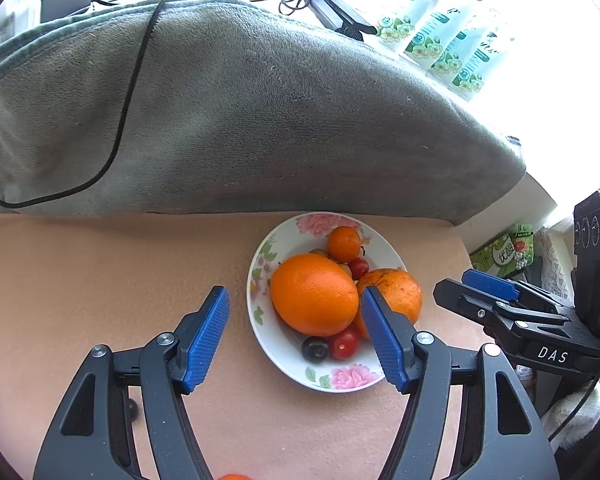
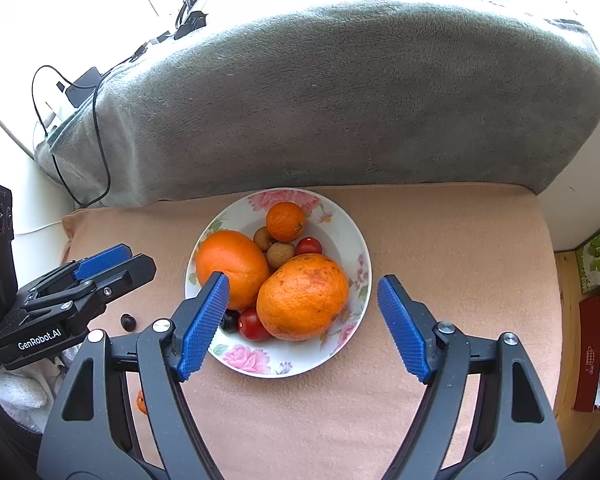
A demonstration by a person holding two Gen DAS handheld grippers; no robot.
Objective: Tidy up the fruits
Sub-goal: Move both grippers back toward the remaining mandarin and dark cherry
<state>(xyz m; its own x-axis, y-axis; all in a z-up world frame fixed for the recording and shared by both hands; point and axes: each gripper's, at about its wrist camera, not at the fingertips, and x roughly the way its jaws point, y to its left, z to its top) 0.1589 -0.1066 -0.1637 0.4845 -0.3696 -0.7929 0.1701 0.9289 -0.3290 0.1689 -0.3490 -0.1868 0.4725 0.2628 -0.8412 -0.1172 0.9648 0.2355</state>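
A floral white bowl sits on a beige cloth. It holds a smooth large orange, a speckled large orange, a small mandarin, brown longans, cherry tomatoes and a dark grape. My left gripper hovers open over the bowl's near-left side, holding nothing. Open and holding nothing too, my right gripper straddles the speckled orange from above. Loose on the cloth lie a dark grape and a small orange fruit.
A grey fleece blanket rises just behind the bowl, with a black cable draped over it. Green-and-white packets line the bright sill beyond. The beige cloth ends at the right, near a wooden floor.
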